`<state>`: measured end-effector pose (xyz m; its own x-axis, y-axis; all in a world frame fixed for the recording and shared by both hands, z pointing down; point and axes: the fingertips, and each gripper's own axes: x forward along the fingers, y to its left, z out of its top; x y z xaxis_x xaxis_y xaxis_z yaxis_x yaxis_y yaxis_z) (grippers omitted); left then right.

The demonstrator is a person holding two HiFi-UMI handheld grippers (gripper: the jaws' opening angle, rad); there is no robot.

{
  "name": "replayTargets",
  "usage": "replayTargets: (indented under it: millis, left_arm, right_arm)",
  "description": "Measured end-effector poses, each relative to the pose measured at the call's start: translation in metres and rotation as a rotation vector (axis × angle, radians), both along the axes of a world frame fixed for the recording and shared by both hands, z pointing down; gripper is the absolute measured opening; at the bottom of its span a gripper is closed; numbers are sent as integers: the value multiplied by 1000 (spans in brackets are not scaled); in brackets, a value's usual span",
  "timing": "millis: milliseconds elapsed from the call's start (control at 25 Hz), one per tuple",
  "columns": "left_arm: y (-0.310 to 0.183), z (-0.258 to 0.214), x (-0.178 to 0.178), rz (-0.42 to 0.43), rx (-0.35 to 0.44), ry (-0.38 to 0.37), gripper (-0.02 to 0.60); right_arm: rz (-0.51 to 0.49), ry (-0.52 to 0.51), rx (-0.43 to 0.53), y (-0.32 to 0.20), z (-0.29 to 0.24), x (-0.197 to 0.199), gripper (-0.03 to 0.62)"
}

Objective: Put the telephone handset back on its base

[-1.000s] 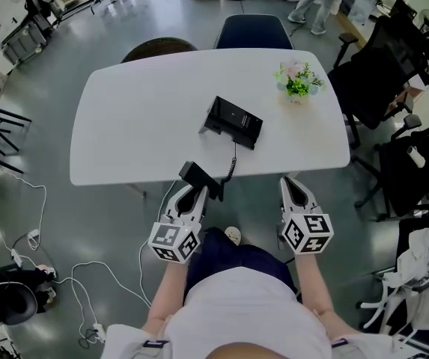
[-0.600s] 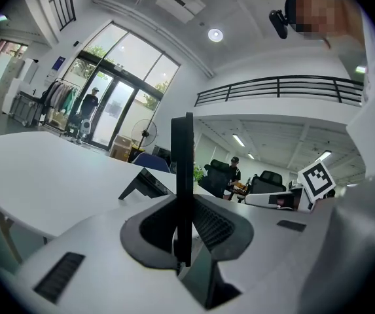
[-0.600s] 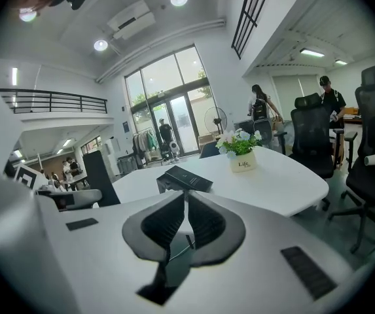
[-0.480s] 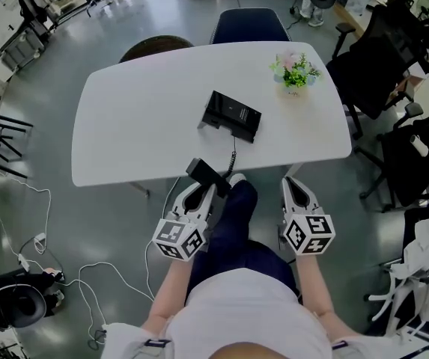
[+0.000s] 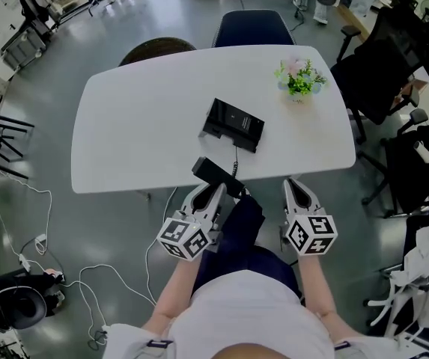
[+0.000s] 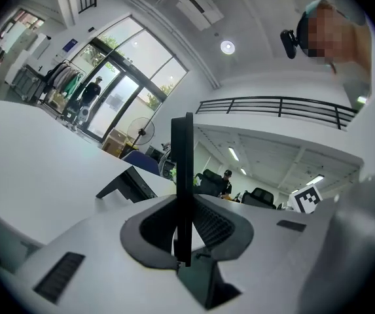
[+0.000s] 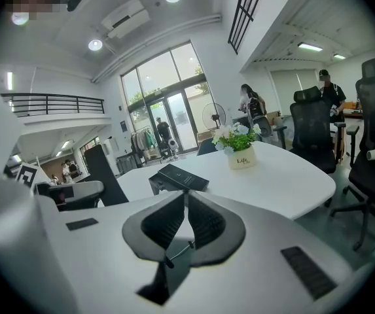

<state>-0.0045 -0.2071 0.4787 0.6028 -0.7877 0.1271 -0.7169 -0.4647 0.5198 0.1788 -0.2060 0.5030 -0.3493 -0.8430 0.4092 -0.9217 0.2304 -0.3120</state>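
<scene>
Where the left gripper (image 6: pixel 183 209) clamps it, the handset (image 6: pixel 181 150) looks slab-thin.

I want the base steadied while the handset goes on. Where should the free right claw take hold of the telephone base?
Its right end, I'd judge. The telephone base lies flat and low on the table, with its cord leaving the near side. So bring the right claw in from the near right, jaws across that short end, clear of the cord.
</scene>
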Motion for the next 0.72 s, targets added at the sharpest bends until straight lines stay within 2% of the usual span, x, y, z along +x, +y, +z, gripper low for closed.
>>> replayTargets:
  millis: [280,560,720]
  left_arm:
    - [-41,-4,20,-18,-19,156,75]
    - [-73,6,35,-63,-84,355,75]
    - [-88,22,39,-92,-117,425,75]
  right_arm:
    - [-1,5,-15,-43,-2,17,41]
    - [-9,-1,-71,-73,13,24,41]
    - [-23,2,-102,-86,25,23,41]
